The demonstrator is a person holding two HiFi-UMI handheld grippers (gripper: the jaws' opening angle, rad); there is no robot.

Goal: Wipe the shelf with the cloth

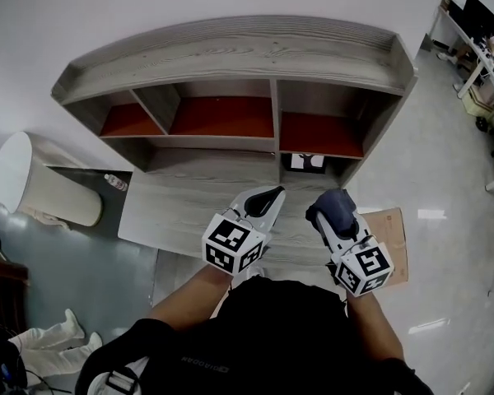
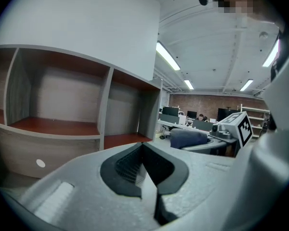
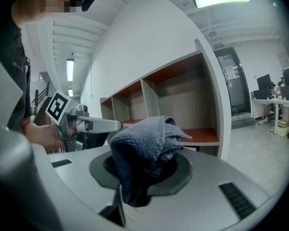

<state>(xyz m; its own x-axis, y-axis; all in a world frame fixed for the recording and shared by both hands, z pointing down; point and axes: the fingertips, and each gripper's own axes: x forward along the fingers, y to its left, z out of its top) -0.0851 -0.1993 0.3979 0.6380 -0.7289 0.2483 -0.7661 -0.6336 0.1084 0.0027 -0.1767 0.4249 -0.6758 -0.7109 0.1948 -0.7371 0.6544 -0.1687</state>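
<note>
The grey wooden shelf (image 1: pixel 230 56) has red-brown compartment floors and stands on a grey desk top (image 1: pixel 181 208). A dark blue cloth (image 1: pixel 336 206) is bunched in my right gripper (image 1: pixel 328 217), which is shut on it and held above the desk's front right part, short of the right compartment (image 1: pixel 321 134). In the right gripper view the cloth (image 3: pixel 147 146) spills over the jaws and hides the tips. My left gripper (image 1: pixel 270 194) hovers beside it over the desk, jaws shut with nothing between them (image 2: pixel 145 172). The shelf's compartments (image 2: pixel 62 124) lie ahead of it.
A white cylindrical bin (image 1: pixel 33 183) and a small bottle (image 1: pixel 115 183) are at the left. A black-and-white marker card (image 1: pixel 306 162) sits under the right compartment. Brown cardboard (image 1: pixel 393 237) lies on the floor at the right. Office desks (image 1: pixel 477 48) stand far right.
</note>
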